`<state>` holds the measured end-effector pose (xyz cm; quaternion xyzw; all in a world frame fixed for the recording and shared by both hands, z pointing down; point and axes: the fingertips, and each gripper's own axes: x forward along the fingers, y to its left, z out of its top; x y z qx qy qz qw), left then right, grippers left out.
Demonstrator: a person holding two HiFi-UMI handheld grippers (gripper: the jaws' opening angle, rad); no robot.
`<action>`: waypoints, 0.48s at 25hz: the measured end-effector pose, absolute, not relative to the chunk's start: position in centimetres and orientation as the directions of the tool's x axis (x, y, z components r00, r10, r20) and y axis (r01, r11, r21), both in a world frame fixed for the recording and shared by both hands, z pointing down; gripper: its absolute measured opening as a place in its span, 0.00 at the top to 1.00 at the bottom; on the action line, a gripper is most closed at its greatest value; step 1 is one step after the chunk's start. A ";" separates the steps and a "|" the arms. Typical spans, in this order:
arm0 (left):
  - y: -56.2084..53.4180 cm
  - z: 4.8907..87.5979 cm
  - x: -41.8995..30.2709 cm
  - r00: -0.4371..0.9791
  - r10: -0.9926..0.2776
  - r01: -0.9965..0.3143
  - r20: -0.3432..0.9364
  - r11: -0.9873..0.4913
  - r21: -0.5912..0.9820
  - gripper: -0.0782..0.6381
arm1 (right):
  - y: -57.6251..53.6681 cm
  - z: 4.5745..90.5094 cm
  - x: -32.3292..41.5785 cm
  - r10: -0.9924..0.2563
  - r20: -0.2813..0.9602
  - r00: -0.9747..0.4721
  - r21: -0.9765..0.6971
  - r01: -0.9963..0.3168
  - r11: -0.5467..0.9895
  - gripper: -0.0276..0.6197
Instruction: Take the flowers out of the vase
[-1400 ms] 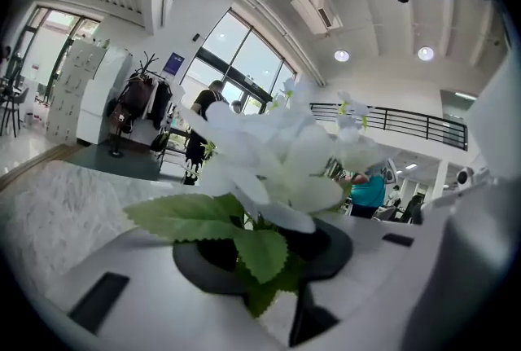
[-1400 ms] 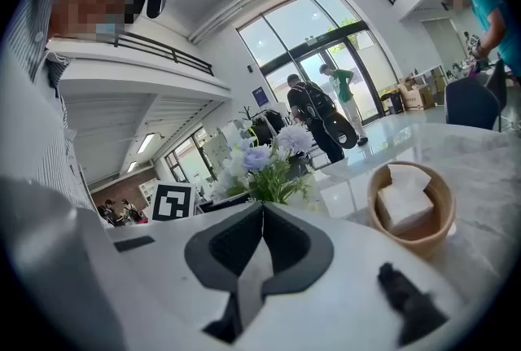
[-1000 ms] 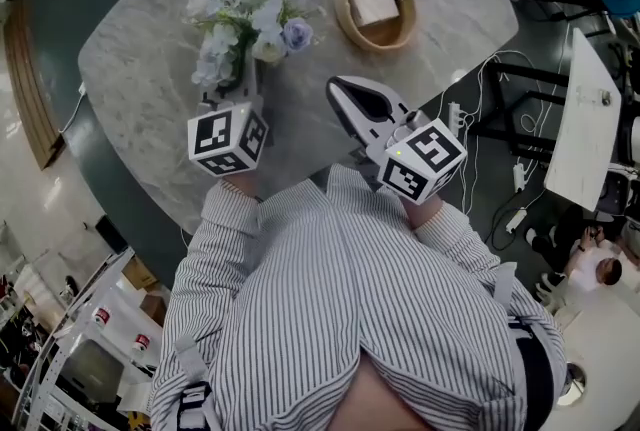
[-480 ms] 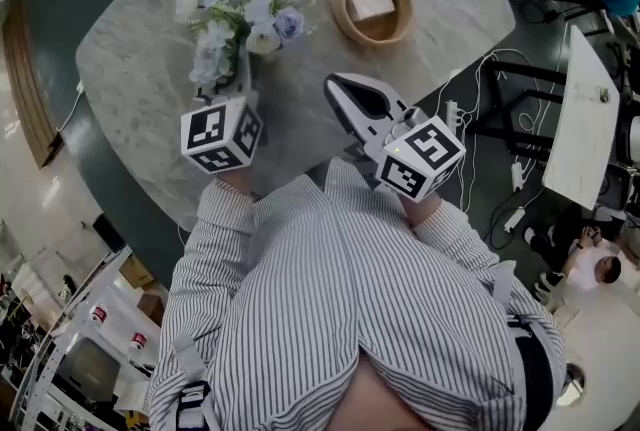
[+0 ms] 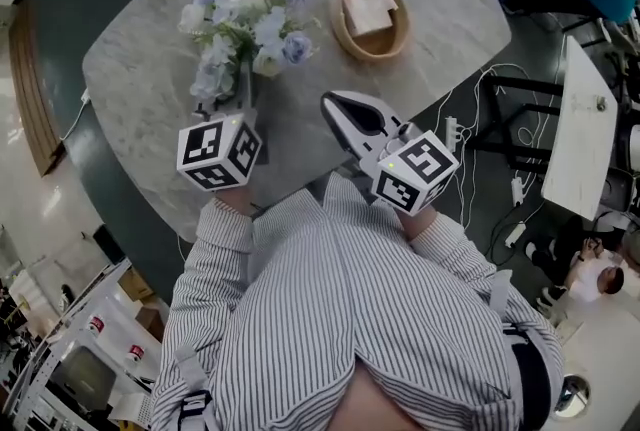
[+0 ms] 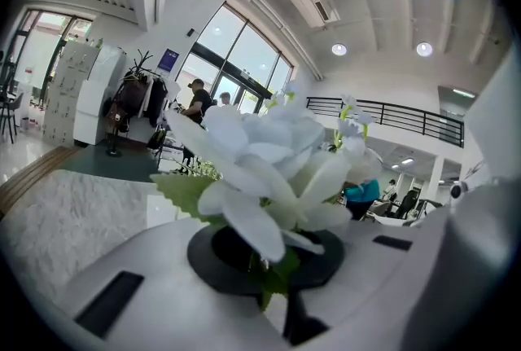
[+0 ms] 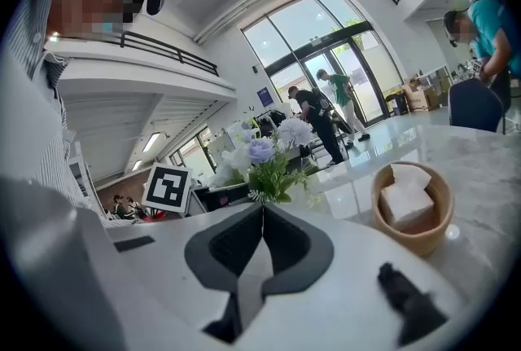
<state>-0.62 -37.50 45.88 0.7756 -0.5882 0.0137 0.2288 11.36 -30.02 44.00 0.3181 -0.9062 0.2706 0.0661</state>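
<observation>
We noted the left gripper [image 6: 273, 256] with jaws clamped on the stems of the flowers [image 5: 250, 19]. The bunch stood left of centre, high in the head view, over the table [image 5: 130, 89]. The right gripper [image 7: 262, 219] had its jaws pressed together with nothing between them, lower right of the bunch. A bowl [image 5: 373, 14] sat right of the flowers.

The left tongs [image 5: 238, 101], gripping the flowers [image 5: 255, 19], drew slightly toward the person [image 5: 350, 319].
</observation>
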 end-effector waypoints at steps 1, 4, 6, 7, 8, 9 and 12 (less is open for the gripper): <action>-37.5 45.5 -0.5 0.314 -0.906 -0.916 0.284 -0.210 0.341 0.84 | -30.0 43.9 11.4 -0.544 0.289 -0.788 -0.448 -0.614 0.650 0.93; -37.1 44.6 -0.4 0.326 -0.904 -0.913 0.276 -0.225 0.341 0.84 | -29.9 43.3 11.4 -0.547 0.284 -0.787 -0.442 -0.614 0.654 0.93; -36.9 44.0 -0.4 0.328 -0.904 -0.910 0.273 -0.226 0.347 0.84 | -29.8 42.7 11.3 -0.544 0.278 -0.791 -0.433 -0.609 0.664 0.93; -36.8 43.7 -0.4 0.328 -0.905 -0.911 0.270 -0.227 0.345 0.84 | -29.9 42.4 11.3 -0.544 0.272 -0.794 -0.430 -0.606 0.669 0.93; -36.8 43.4 -0.4 0.328 -0.907 -0.911 0.266 -0.229 0.342 0.84 | -30.1 42.1 11.2 -0.546 0.265 -0.795 -0.428 -0.604 0.673 0.93; -36.8 43.1 -0.4 0.328 -0.908 -0.912 0.261 -0.232 0.339 0.84 | -30.3 41.9 11.2 -0.548 0.257 -0.796 -0.426 -0.602 0.675 0.93; -36.8 42.1 -0.1 0.332 -0.911 -0.908 0.243 -0.239 0.344 0.84 | -30.8 41.3 11.3 -0.557 0.238 -0.796 -0.421 -0.601 0.679 0.93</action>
